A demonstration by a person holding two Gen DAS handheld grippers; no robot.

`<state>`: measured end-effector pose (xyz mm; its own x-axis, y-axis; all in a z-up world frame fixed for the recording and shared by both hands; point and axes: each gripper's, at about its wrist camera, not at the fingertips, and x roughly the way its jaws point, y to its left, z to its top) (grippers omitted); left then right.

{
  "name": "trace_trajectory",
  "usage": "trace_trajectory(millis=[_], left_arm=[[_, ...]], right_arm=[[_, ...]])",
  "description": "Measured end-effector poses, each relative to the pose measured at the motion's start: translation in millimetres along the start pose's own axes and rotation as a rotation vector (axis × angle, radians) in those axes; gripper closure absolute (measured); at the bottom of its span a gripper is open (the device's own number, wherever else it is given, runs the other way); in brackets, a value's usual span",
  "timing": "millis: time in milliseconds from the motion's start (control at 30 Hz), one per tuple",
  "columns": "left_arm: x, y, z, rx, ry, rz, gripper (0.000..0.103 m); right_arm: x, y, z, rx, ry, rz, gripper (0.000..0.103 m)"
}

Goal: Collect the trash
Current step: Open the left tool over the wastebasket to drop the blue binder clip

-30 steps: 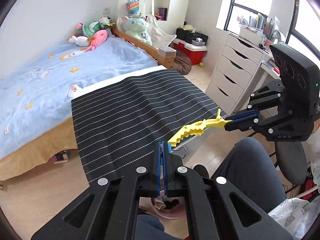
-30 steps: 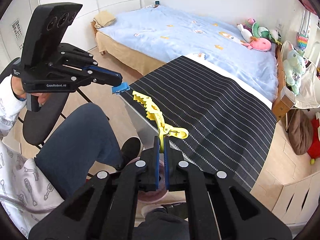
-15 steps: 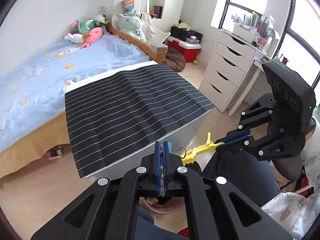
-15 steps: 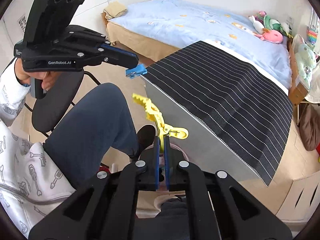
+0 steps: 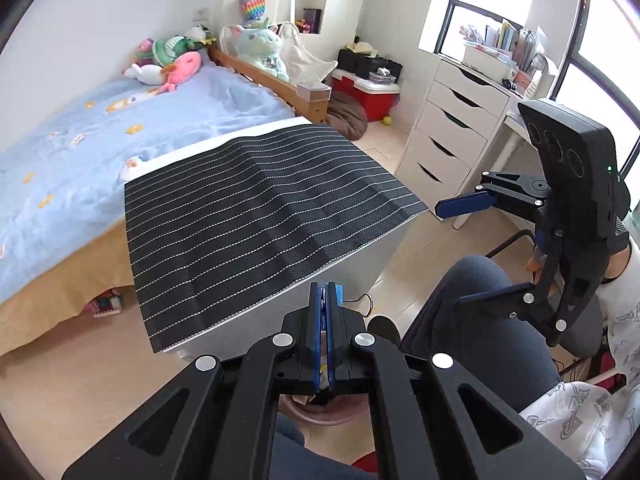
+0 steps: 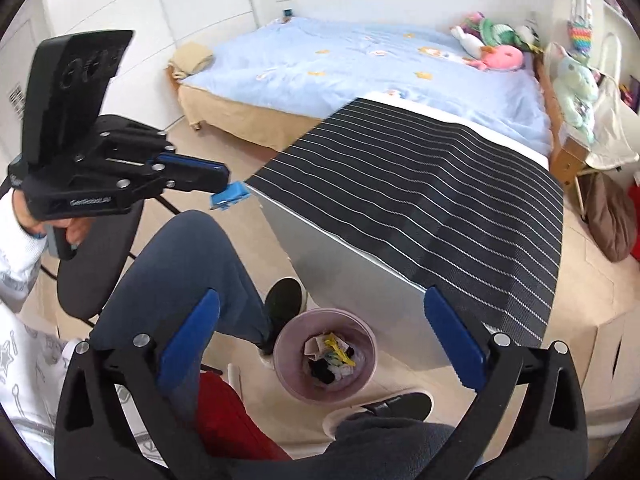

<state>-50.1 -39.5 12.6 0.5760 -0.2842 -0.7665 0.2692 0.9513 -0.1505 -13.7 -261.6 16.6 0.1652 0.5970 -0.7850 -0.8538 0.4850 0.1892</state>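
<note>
My right gripper [image 6: 322,296] hangs over the pink bin [image 6: 288,376] on the floor, its jaws opening wide with nothing between them. A yellow clip [image 6: 338,346] lies in the bin on other scraps. My left gripper [image 5: 324,286] is shut on a small blue binder clip [image 5: 339,293], whose wire handle sticks out to the right. In the right wrist view the left gripper [image 6: 224,178] holds that blue clip [image 6: 230,198] just off the table's near corner. From the left wrist view the right gripper [image 5: 450,255] stands open above the person's knee.
A low table under a black striped mat [image 5: 260,208] stands beside the bin. The person's legs [image 6: 184,268] and shoes [image 6: 282,300] crowd the floor by the bin. A bed [image 5: 60,152], white drawers [image 5: 452,140] and a chair [image 6: 92,264] stand around.
The right gripper swung off the table edge to above the bin and opened; the yellow clip left its jaws and now lies in the bin. The left gripper stays shut on the blue clip.
</note>
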Motion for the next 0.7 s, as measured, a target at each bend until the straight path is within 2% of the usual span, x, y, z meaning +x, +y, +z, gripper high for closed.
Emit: trace_trajectory(millis=[233, 433, 700], left_arm=[[-0.1, -6.2, 0.1, 0.009, 0.000, -0.009, 0.101], [3.1, -12.0, -3.8, 0.021, 0.008, -0.016, 0.101], [12.3, -28.6, -8.7, 0.052, 0.033, -0.024, 0.101]], right_arm=[[-6.7, -0.1, -1.6, 0.020, -0.023, -0.008, 0.003], [-11.3, -3.3, -5.2, 0.088, -0.006, -0.050, 0.003], [-30.0, -4.3, -4.0, 0.099, -0.044, -0.097, 0.003]])
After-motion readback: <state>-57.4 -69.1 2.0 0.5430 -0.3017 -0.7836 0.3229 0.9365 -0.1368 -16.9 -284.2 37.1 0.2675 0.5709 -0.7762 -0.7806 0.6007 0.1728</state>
